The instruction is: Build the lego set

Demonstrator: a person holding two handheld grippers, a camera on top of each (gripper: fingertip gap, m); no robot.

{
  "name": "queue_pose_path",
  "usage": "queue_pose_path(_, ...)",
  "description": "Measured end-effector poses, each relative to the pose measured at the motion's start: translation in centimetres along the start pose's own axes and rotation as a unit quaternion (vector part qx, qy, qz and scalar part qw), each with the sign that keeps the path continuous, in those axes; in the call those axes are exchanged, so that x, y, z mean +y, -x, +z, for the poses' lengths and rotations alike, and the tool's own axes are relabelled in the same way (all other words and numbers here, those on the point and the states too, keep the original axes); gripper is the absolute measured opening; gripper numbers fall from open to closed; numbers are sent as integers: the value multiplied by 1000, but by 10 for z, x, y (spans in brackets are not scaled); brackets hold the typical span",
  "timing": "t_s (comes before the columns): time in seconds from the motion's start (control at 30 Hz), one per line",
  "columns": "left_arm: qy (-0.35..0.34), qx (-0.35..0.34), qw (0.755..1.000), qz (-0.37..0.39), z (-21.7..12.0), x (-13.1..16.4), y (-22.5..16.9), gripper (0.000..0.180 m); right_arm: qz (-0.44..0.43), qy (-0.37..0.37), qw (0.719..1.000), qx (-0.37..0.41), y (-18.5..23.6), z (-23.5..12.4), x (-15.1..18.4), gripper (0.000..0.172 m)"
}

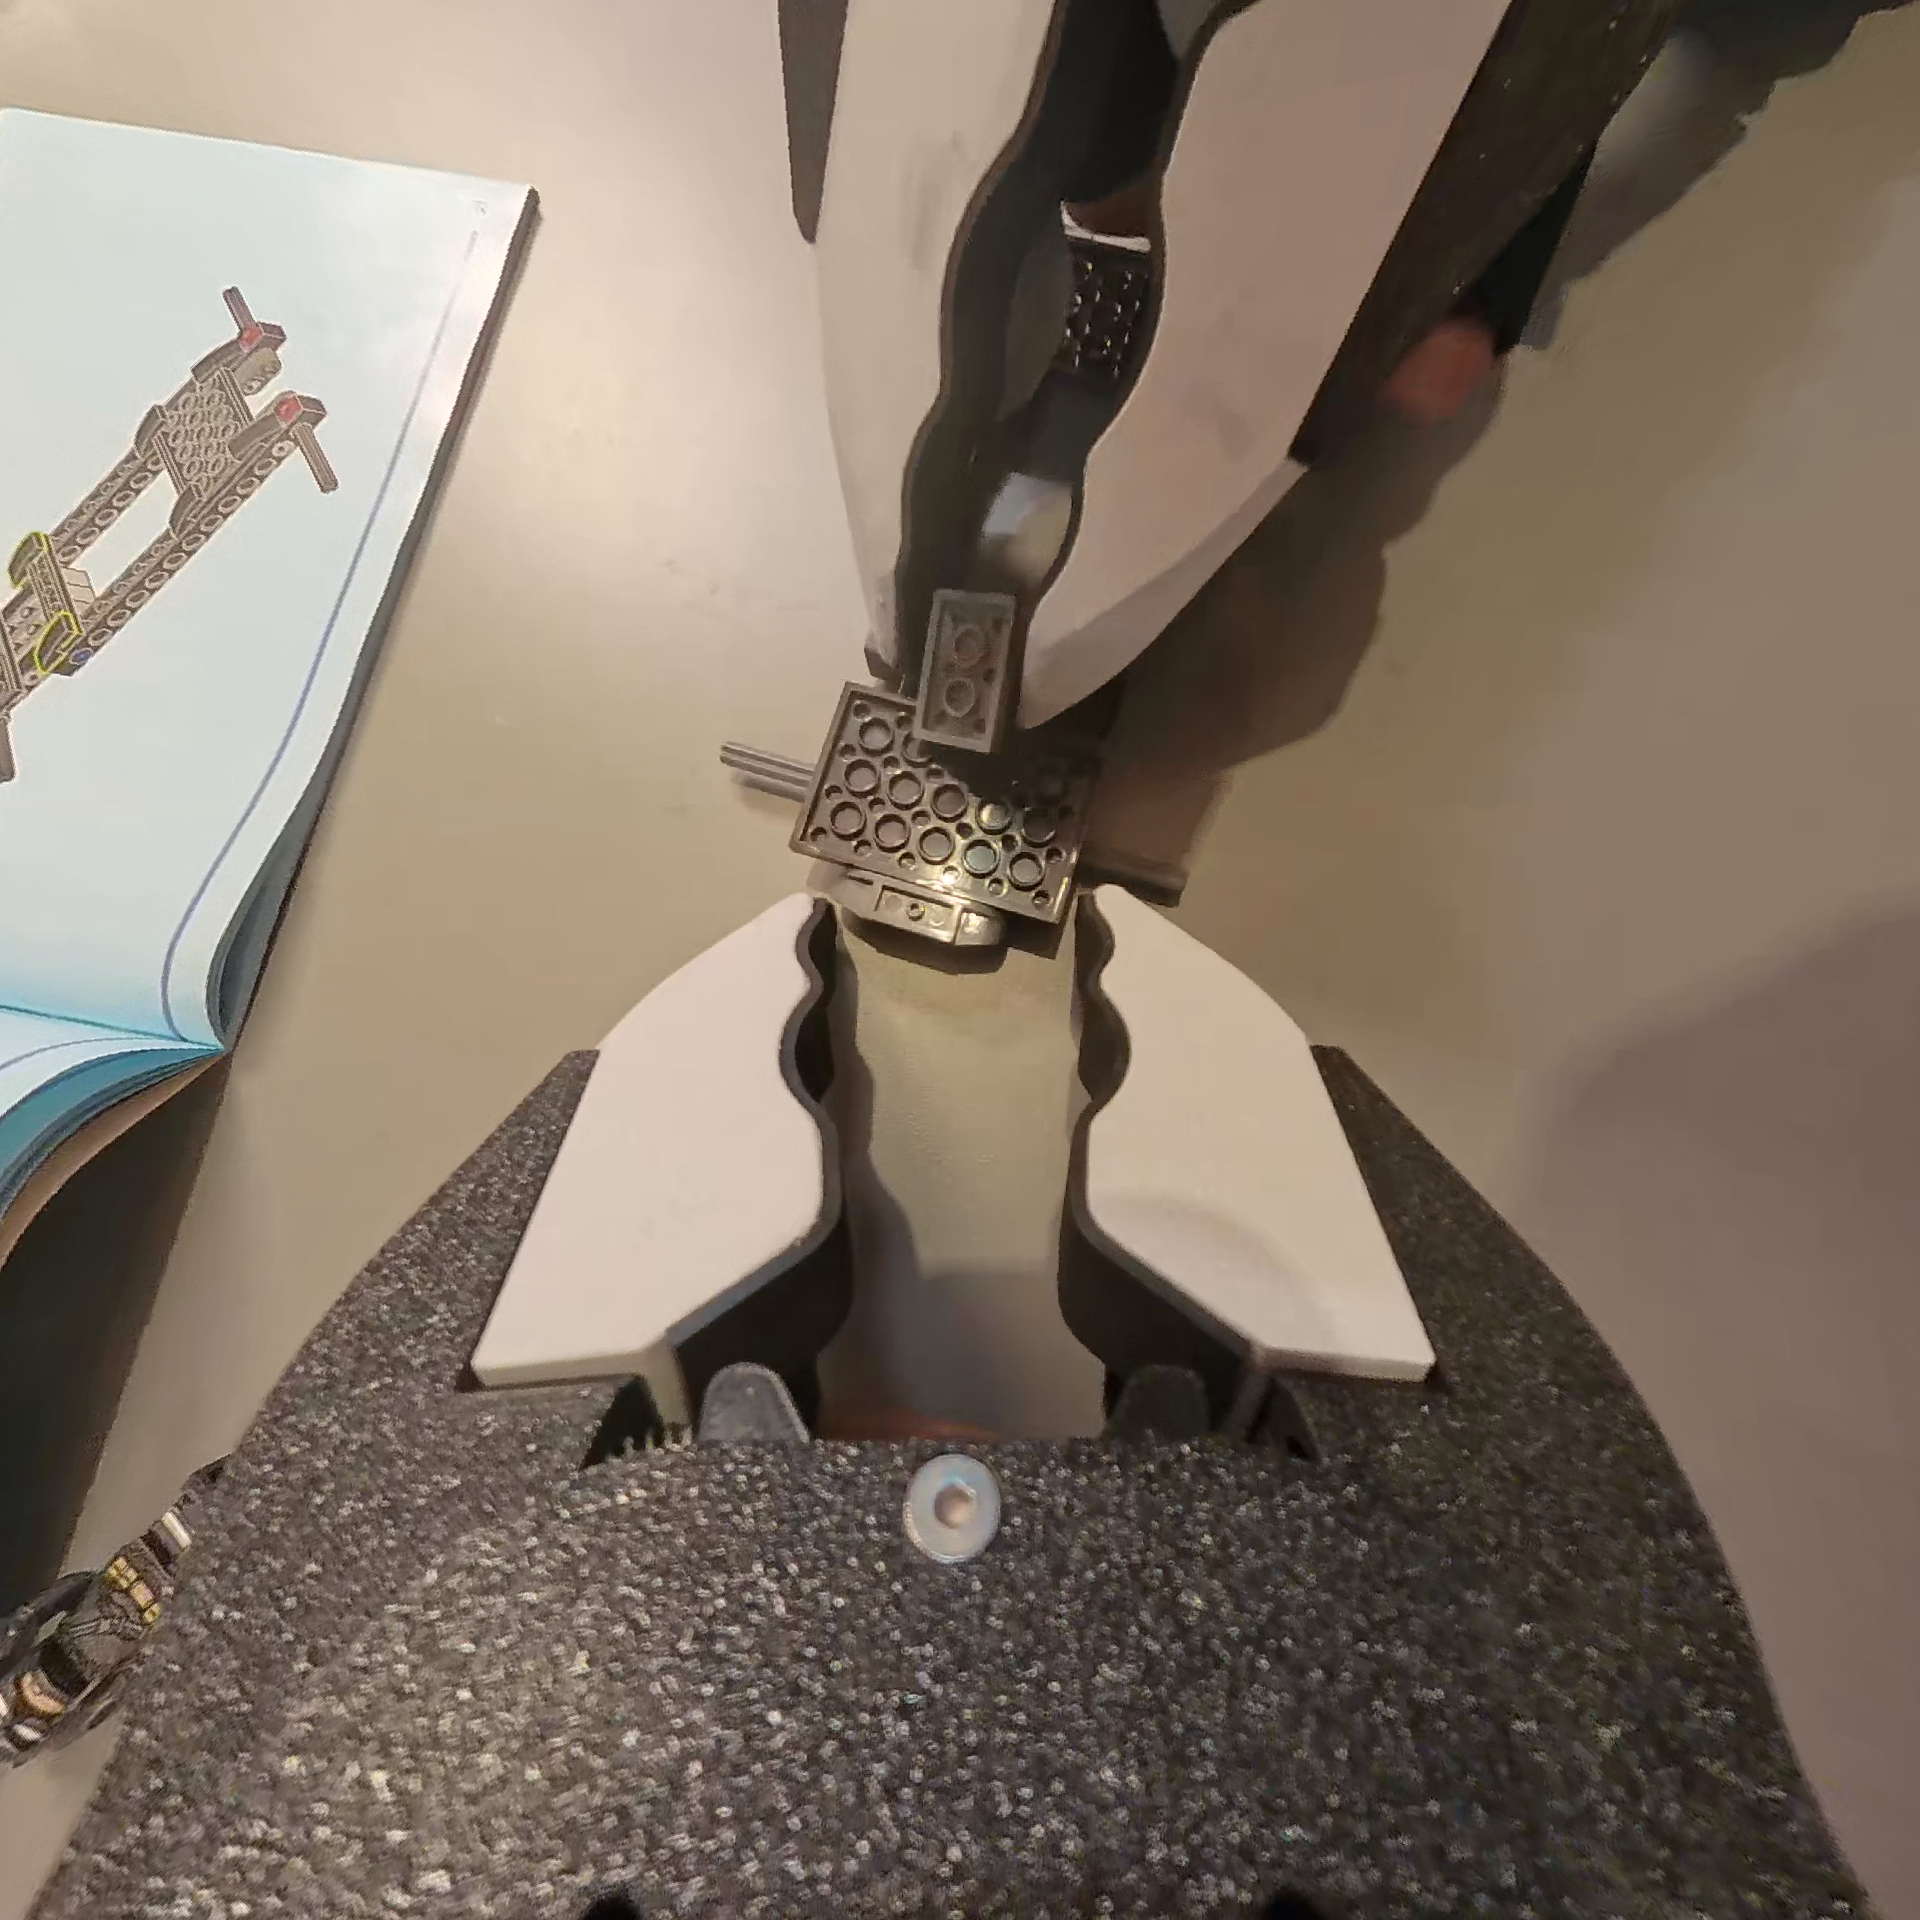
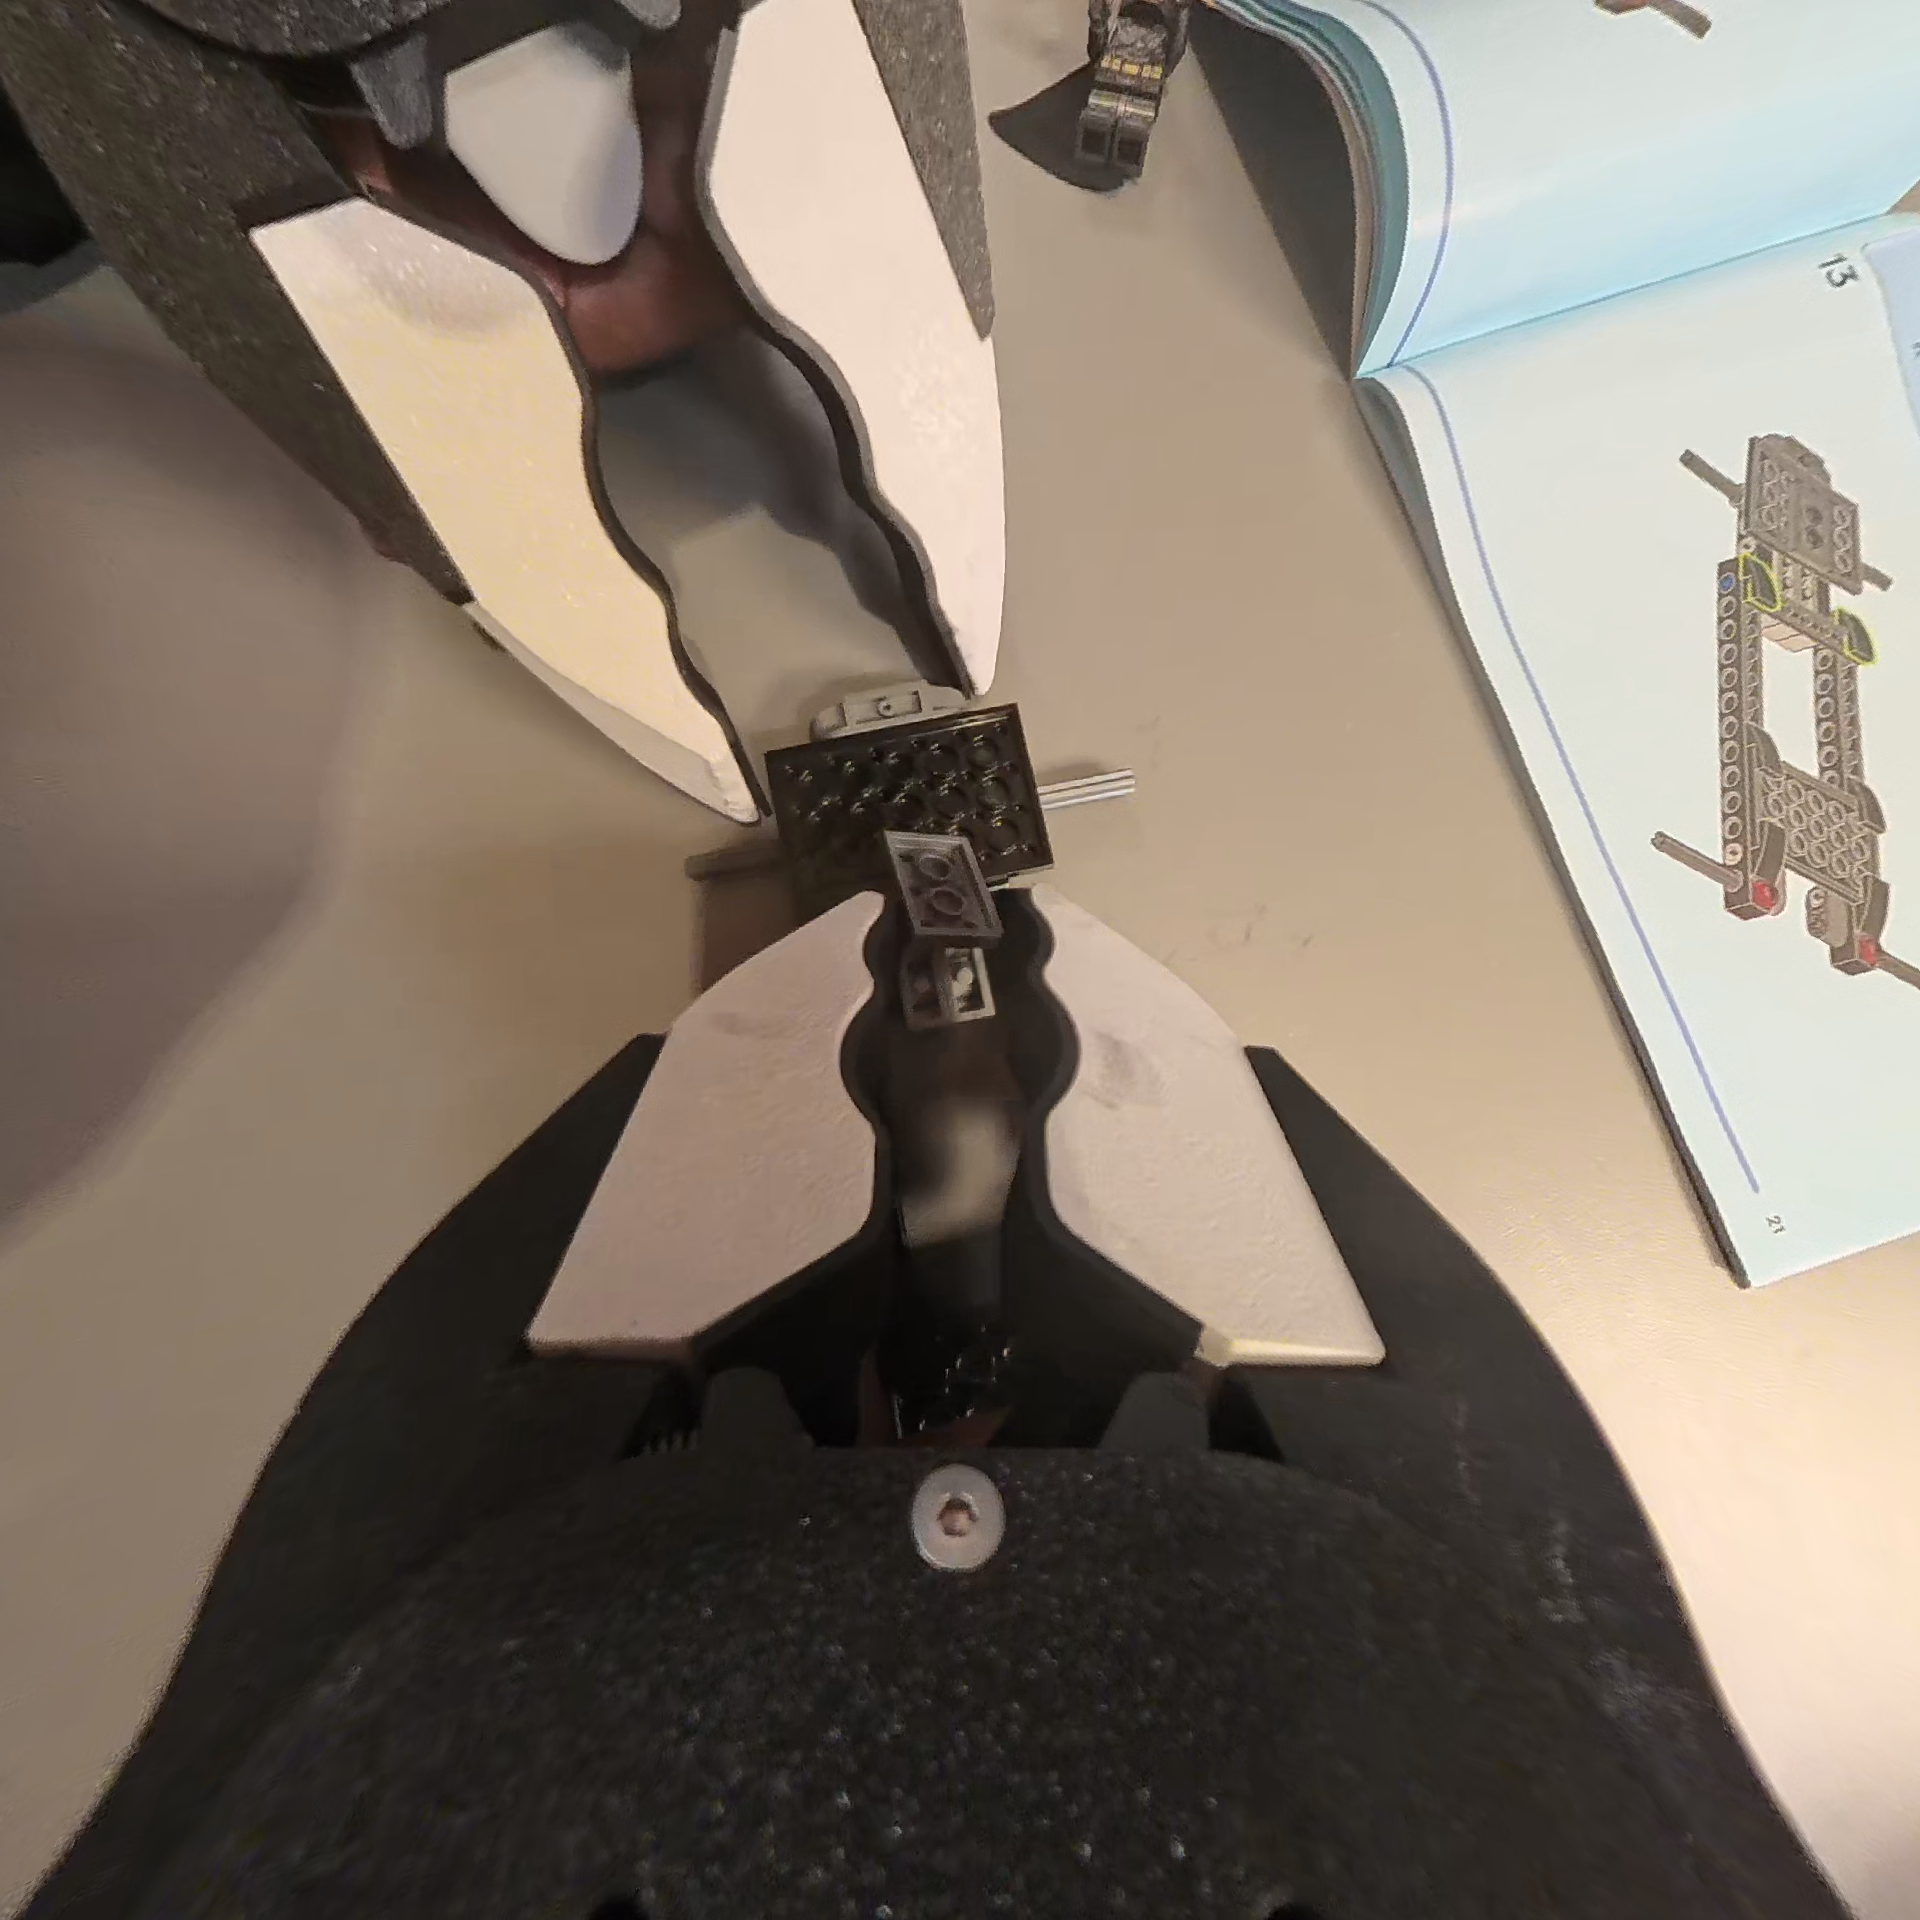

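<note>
Left wrist view, near field: the left gripper point(image 1: 951, 914) stands with its white fingers point(image 1: 727, 1049) set moderately apart, their tips bracketing the near end of a dark grey brick assembly point(image 1: 940, 810). The plate's underside, with its rings of tubes, faces the camera. Contact at the tips appears firm on both edges, so I judge the assembly clamped and kept clear of the beige table point(image 1: 582, 582), presumably to offer its underside to the other tool. A grey axle point(image 1: 764, 769) projects from the assembly's side.

Immediately beyond, the right gripper point(image 1: 961, 675) enters from the top of the view with its jaws narrow, nipping a small grey two-stud plate point(image 1: 966, 670) by its long edges. The plate overlaps the far corner of the assembly; whether it touches cannot be told. The right wrist view confirms this: the small plate point(image 2: 943, 883) sits between the narrow fingertips point(image 2: 821, 935), tilted over the dark plate point(image 2: 914, 795).

Farther out, an open instruction booklet point(image 1: 208, 623) lies flat on the table to the left, its diagram page upward, placed where it can be consulted. A small dark figure point(image 2: 1127, 62) stands near the booklet's far edge.
</note>
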State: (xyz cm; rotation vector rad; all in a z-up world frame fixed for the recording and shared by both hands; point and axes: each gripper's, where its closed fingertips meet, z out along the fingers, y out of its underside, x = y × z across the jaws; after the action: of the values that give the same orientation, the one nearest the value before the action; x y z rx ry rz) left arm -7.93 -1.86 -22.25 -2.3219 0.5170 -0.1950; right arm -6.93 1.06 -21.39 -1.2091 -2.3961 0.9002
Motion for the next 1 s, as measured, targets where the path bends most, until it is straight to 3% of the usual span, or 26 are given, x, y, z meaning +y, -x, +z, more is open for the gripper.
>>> queue_pose_path(1.0,8,-3,1000,-5,1,4,3,45,-69,-35,997,3,4,5,-16,16)
